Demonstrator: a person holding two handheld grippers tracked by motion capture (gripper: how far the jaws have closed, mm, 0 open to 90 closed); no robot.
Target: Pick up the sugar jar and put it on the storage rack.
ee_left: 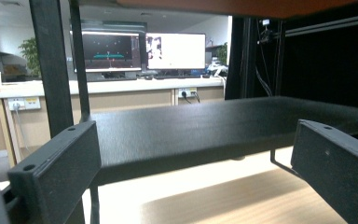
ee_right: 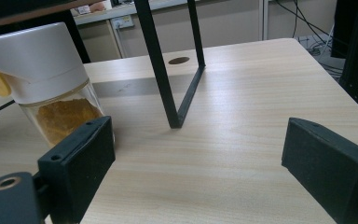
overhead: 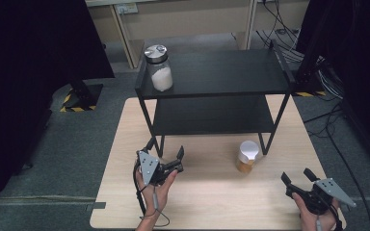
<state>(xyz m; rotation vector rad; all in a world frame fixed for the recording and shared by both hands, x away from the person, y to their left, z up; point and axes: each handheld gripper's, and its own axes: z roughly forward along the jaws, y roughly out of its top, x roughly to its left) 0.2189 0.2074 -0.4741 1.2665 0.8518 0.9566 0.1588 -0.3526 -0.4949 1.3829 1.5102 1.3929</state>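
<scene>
Right gripper [overhead: 299, 177]: fingers wide, empty | left gripper [overhead: 165, 153]: same | spice jar [overhead: 247, 156]: upright, lid up

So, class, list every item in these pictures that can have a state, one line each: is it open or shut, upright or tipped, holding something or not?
Left gripper: open, nothing between its jaws, held low in front of the shelf.
Right gripper: open, holding nothing.
White-lidded jar: upright on the table, lid on, part full of orange-brown powder.
Metal-lidded jar: upright on the top shelf, lid on, white contents.
Black shelf: standing on the table, lower level bare.
</scene>
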